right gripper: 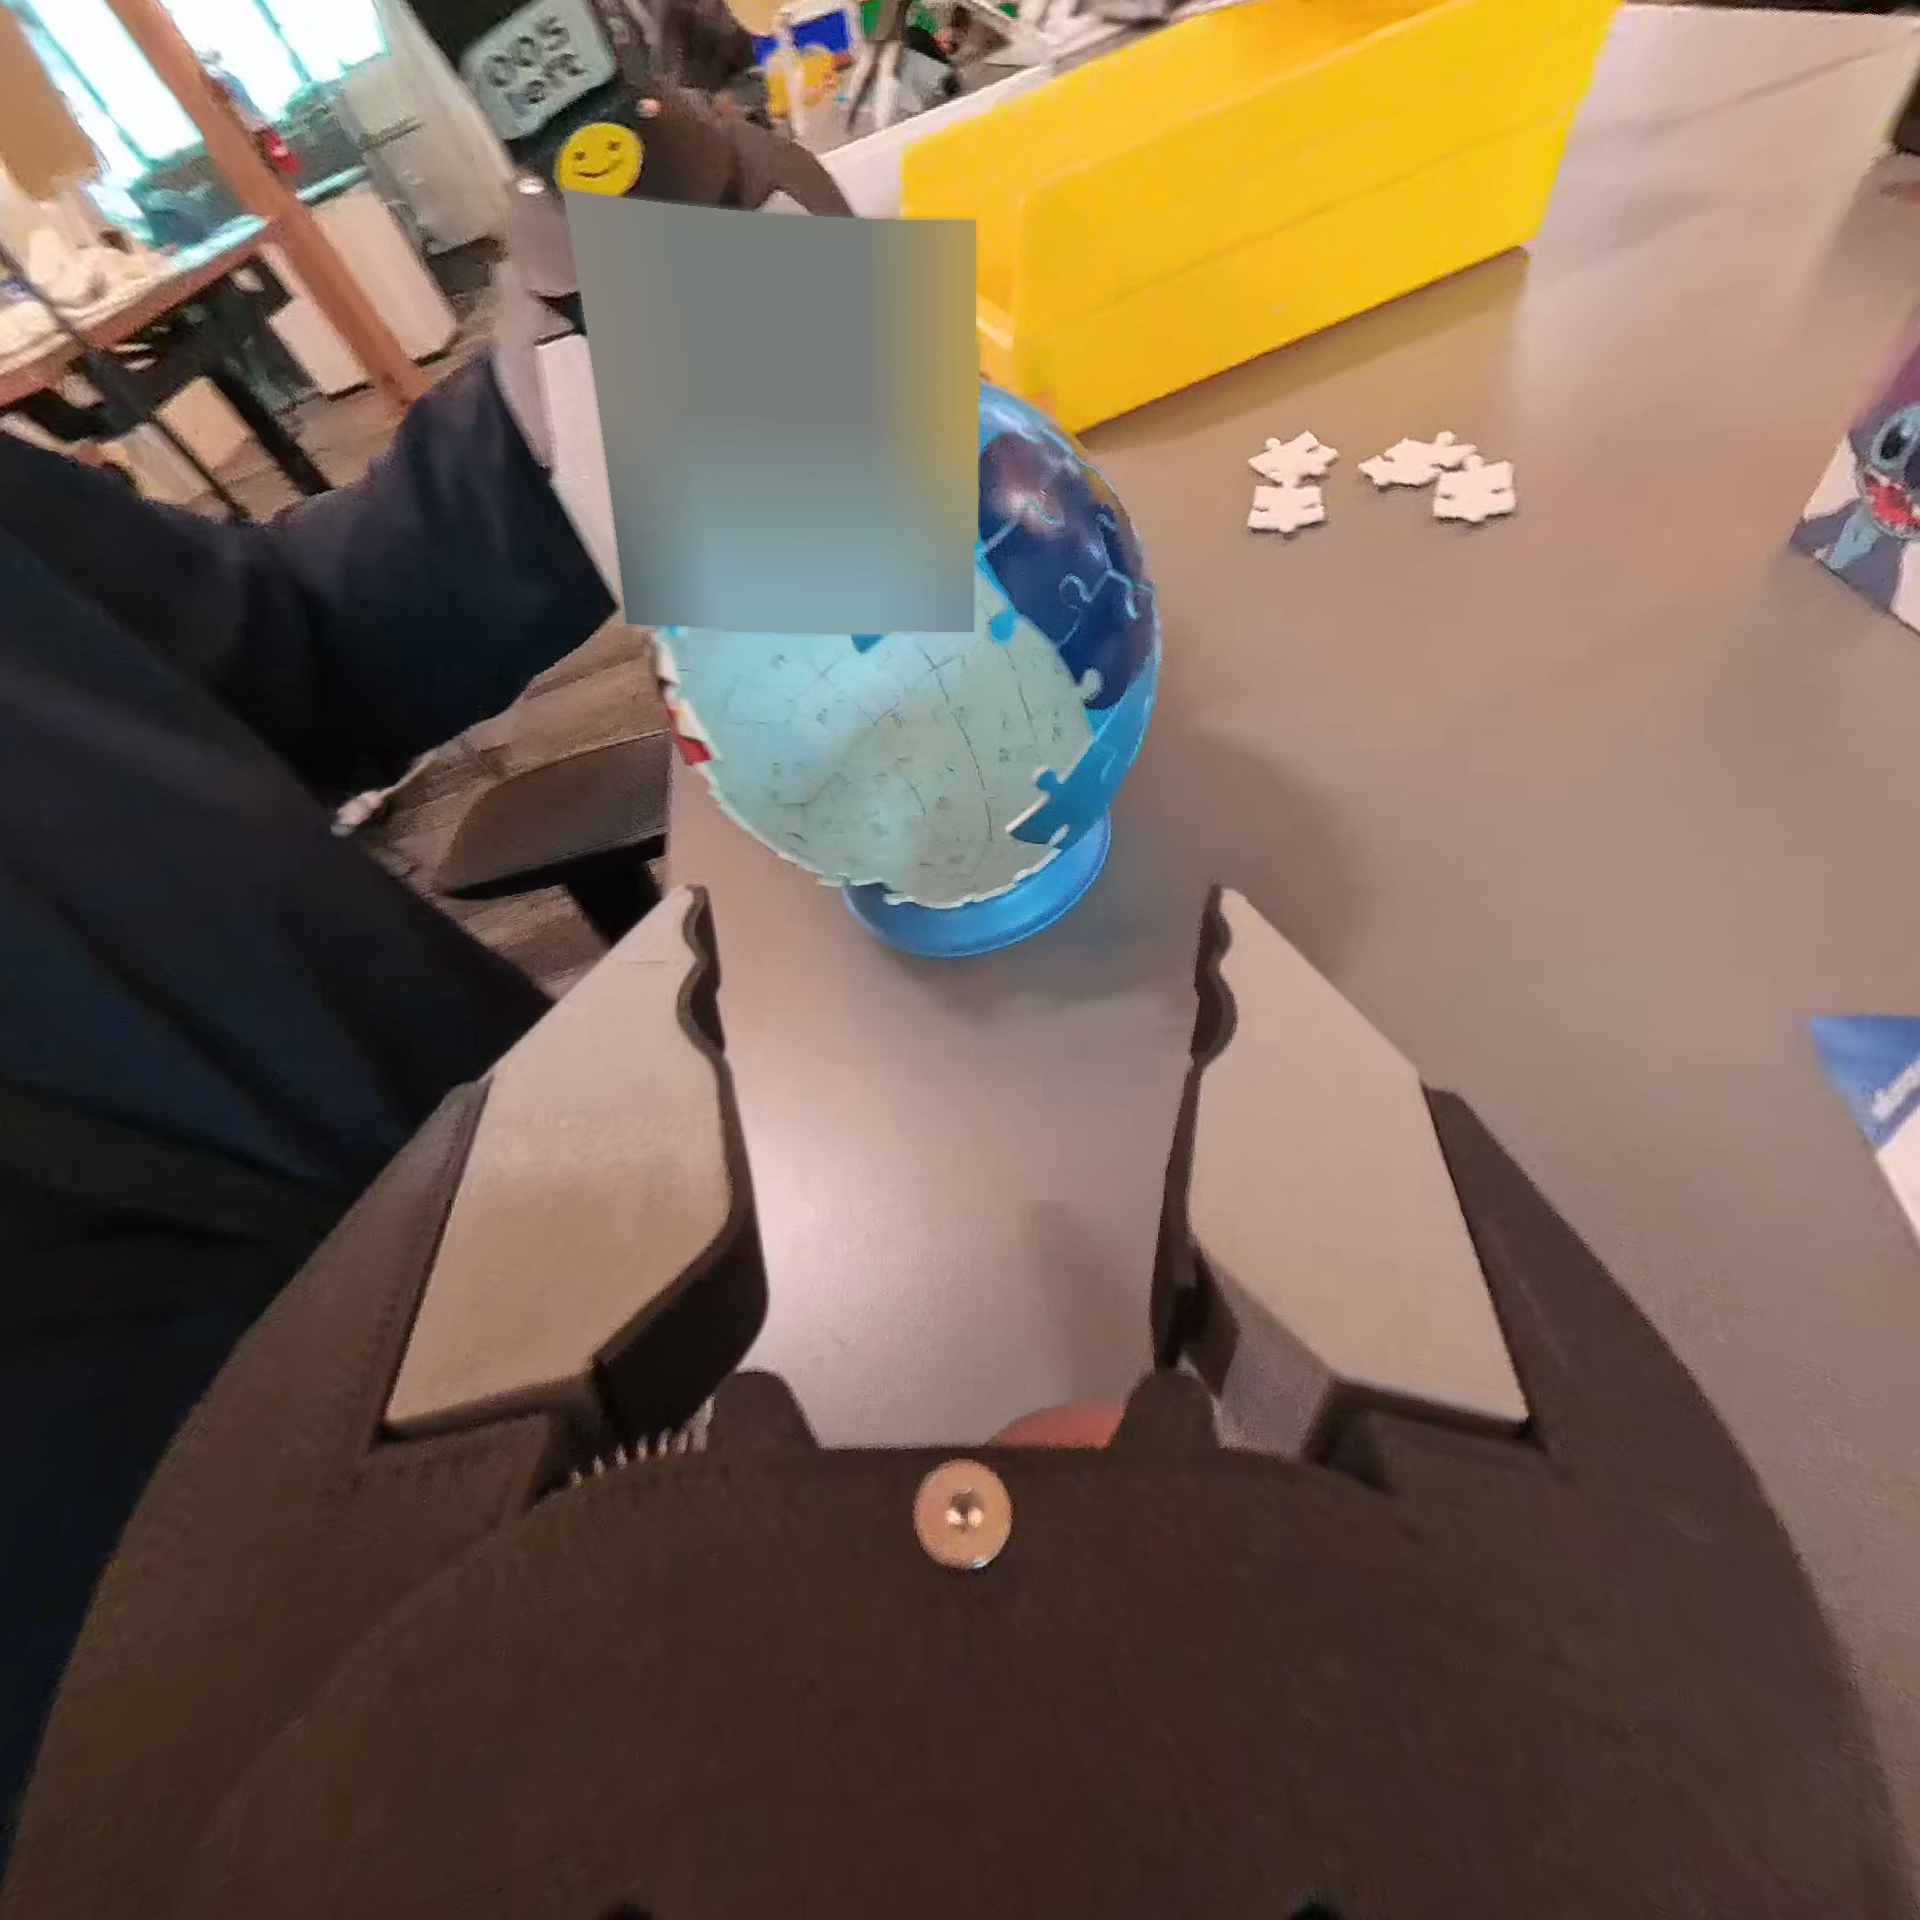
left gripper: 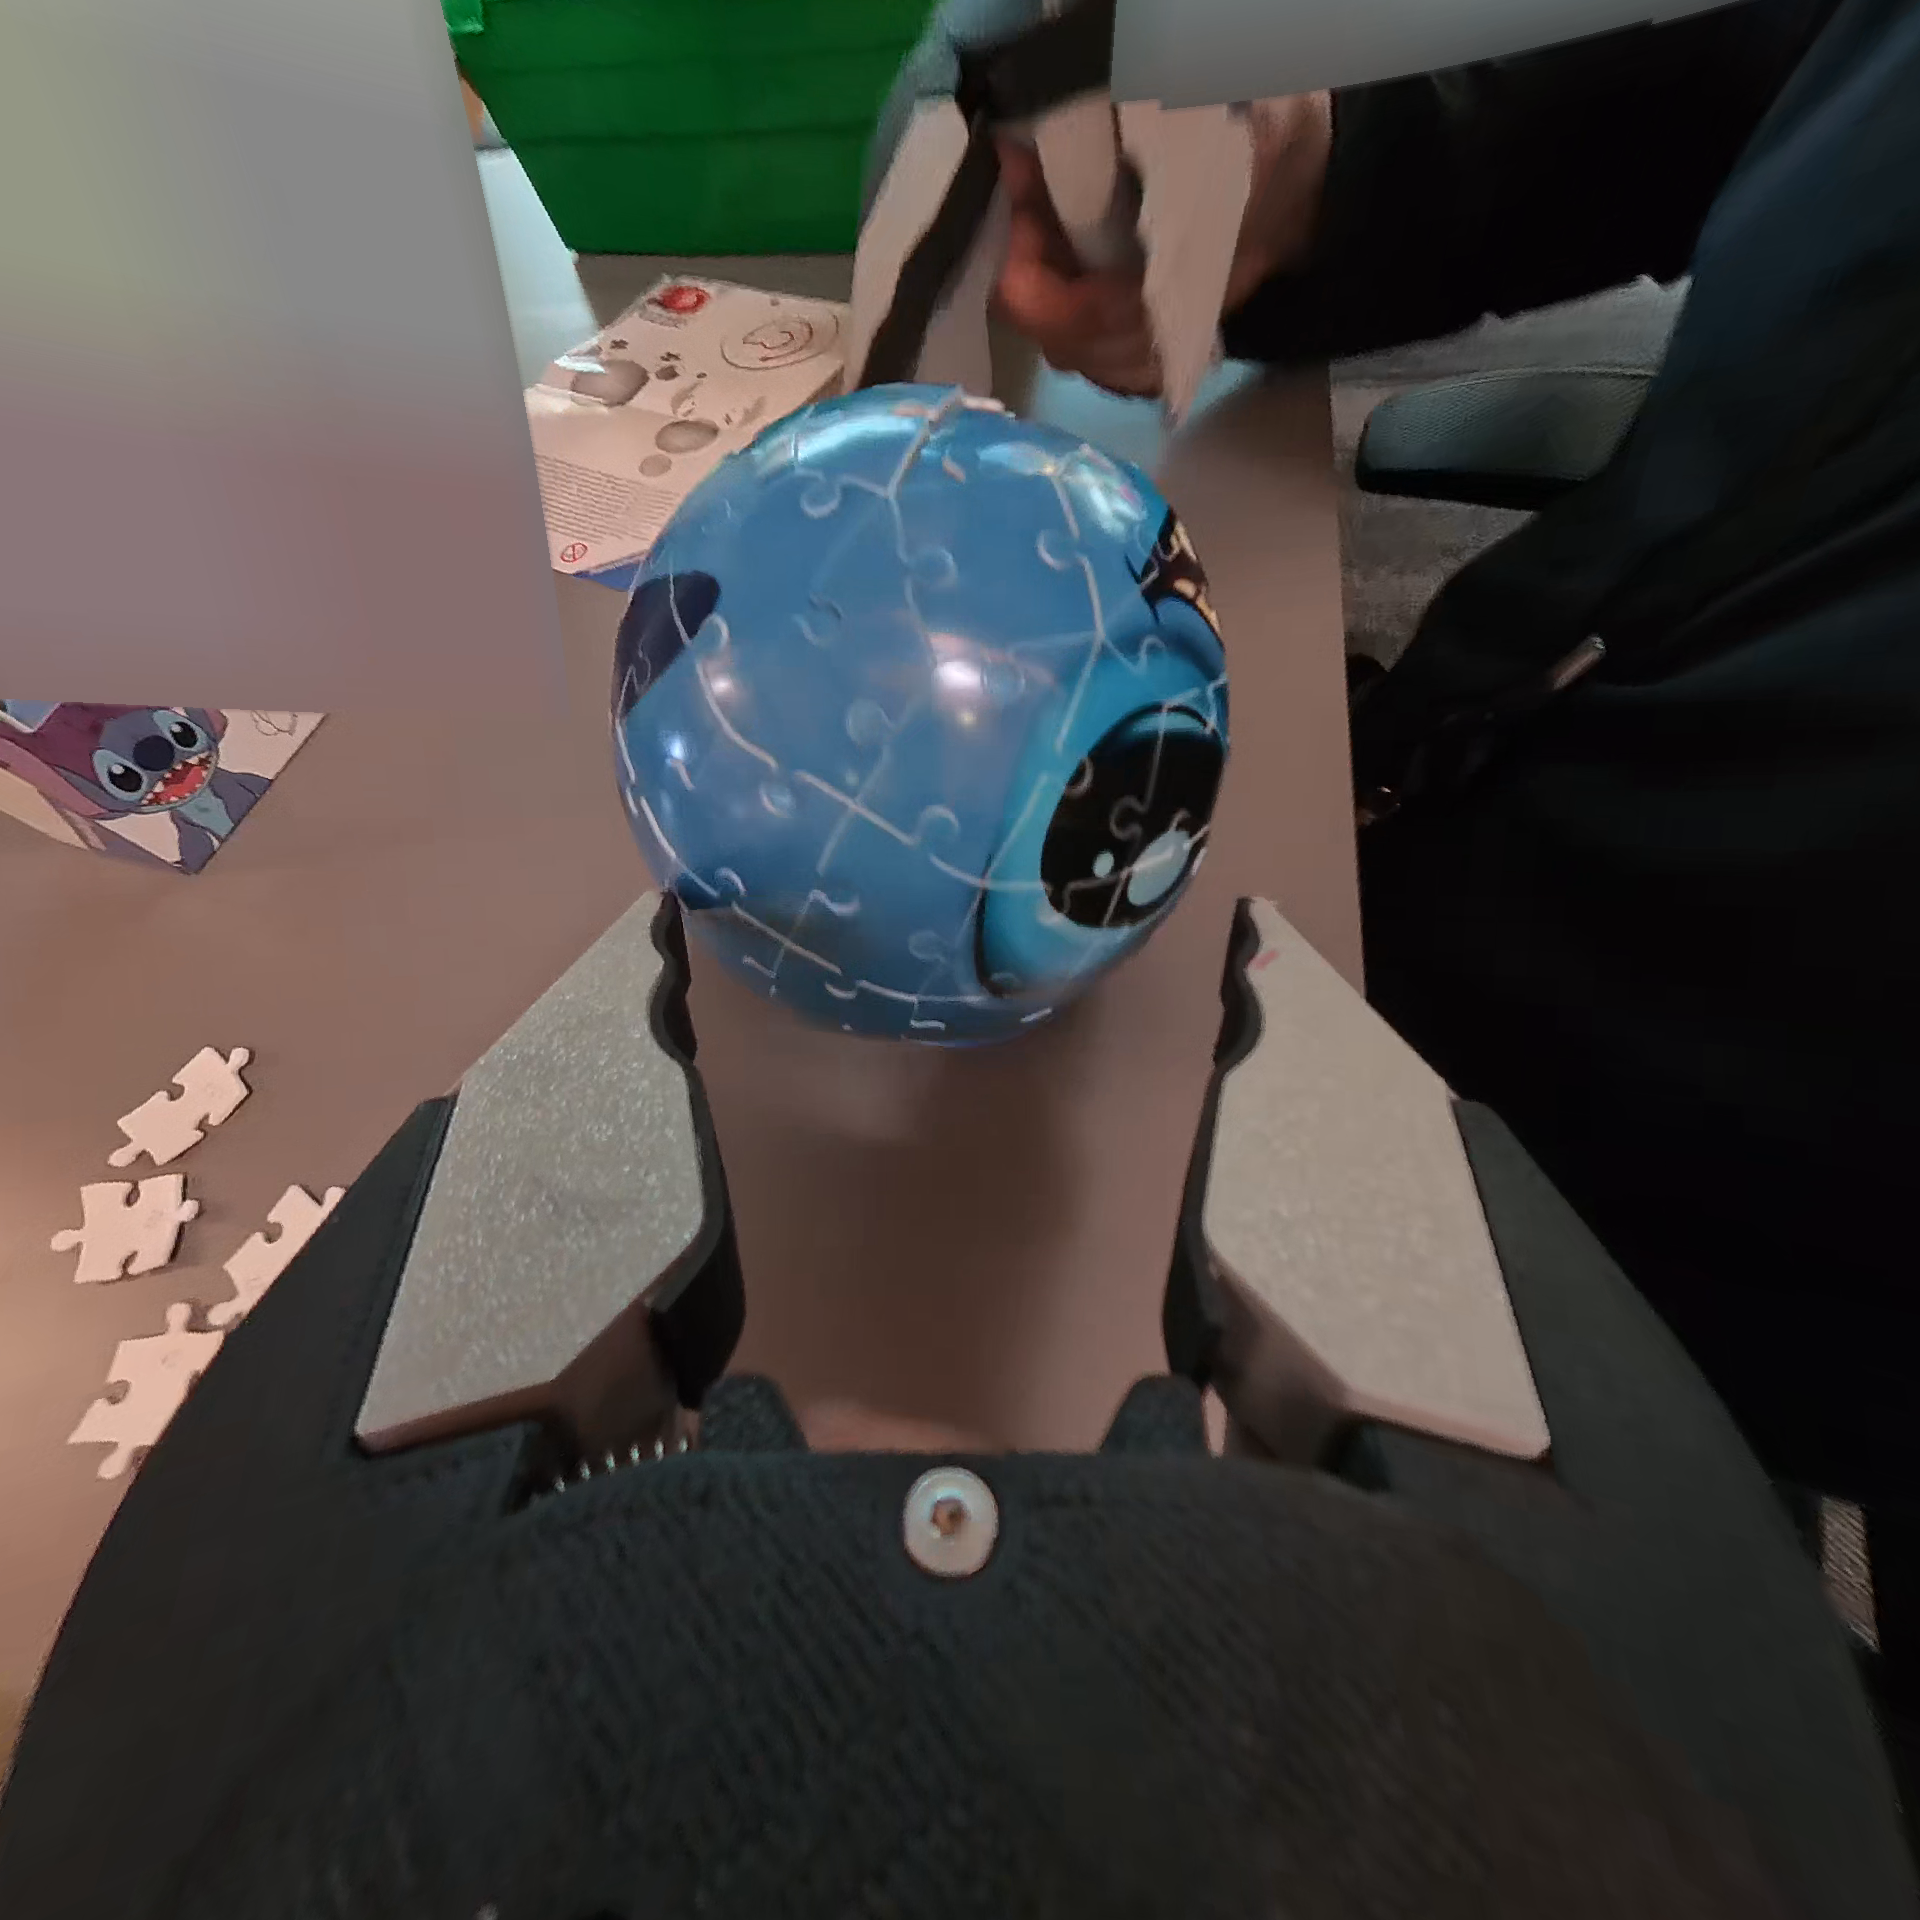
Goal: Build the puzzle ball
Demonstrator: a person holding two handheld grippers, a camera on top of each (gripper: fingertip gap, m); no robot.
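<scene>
Puzzle ball [left gripper: 920,717], blue and partly built, sits on a blue ring stand [right gripper: 977,914] on the grey worktop [right gripper: 1455,831]. Both the left claw [left gripper: 956,935] and right claw [right gripper: 956,935] gape wide, empty, just short of it. Loose white pieces [left gripper: 156,1236] lie apart.

Puzzle ball [right gripper: 914,748] on its stand [right gripper: 977,914], loose pieces [right gripper: 1382,483] beyond, right.

Left tool [left gripper: 956,925] points toward 12 o'clock, fingers spread wide, gripping nothing. Right tool [right gripper: 954,914] likewise gapes wide, empty, aimed at 12 o'clock.
</scene>
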